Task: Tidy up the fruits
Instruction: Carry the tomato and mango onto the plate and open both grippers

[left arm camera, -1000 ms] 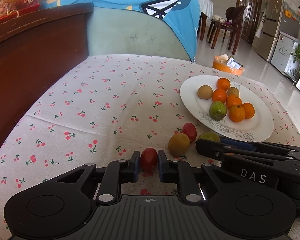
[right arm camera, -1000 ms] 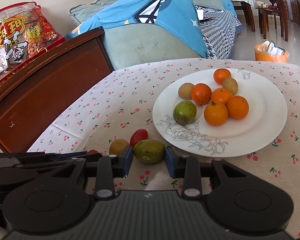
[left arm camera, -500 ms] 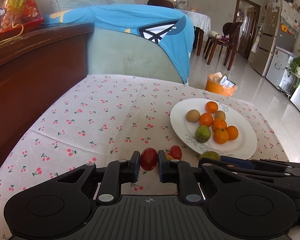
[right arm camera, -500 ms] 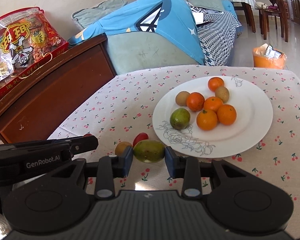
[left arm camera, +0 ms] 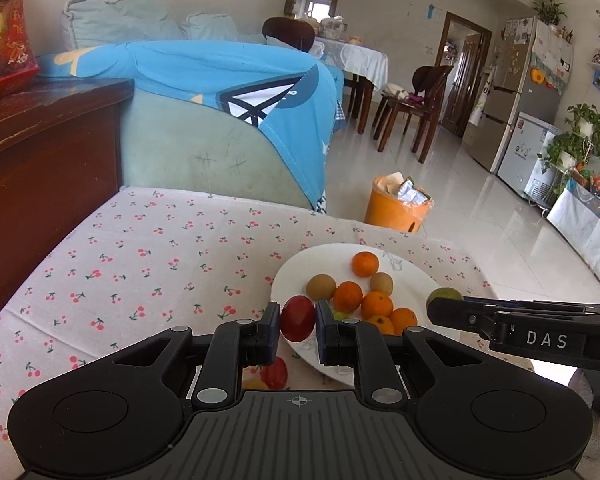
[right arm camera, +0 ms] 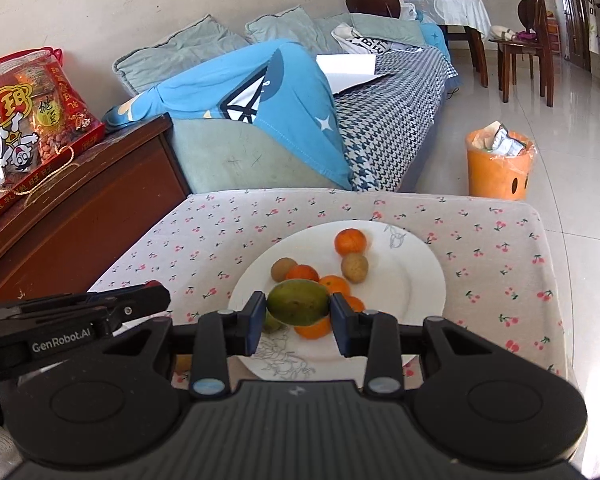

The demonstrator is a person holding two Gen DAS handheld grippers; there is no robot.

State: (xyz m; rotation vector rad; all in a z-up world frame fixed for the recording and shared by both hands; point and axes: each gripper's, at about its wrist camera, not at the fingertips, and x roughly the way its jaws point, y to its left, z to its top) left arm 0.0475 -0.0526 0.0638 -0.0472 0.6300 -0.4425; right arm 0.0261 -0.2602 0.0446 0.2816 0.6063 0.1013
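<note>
While both tools hang over the cherry-print tablecloth (left arm camera: 148, 264), the left wrist view shows the left gripper (left arm camera: 298, 326) clamped narrowly on a small, glossy red fruit (left arm camera: 298, 318), egg-shaped and smooth, held just short of the white plate's (left arm camera: 296, 276) near rim; the right gripper (left arm camera: 452, 312) reaches in from the right with a green fruit at its tip; on the plate lie dimpled oranges (left arm camera: 365, 264) and dull brown, rough-skinned round fruits (left arm camera: 321, 287); another red fruit (left arm camera: 275, 372) and something yellow sit on the cloth below the fingers; the likeliest mishap, judging by the slick skin and small contact, is the red fruit squirting out of the pads and rolling off the soft cloth.

Seen from the right wrist view, the right gripper (right arm camera: 298, 316) holds a plump green fruit (right arm camera: 298, 303), matte, oval and faintly blushed, gripped end to end above the crowded near side of the plate (right arm camera: 412, 280); the left gripper (right arm camera: 140, 300) lies alongside at the left edge; oranges (right arm camera: 350, 241) cluster directly beneath; a release there could knock the pile, sending round fruit across the glazed, shallow dish and over its low rim; the two tools, close together, could also collide as both converge on the plate.
</note>
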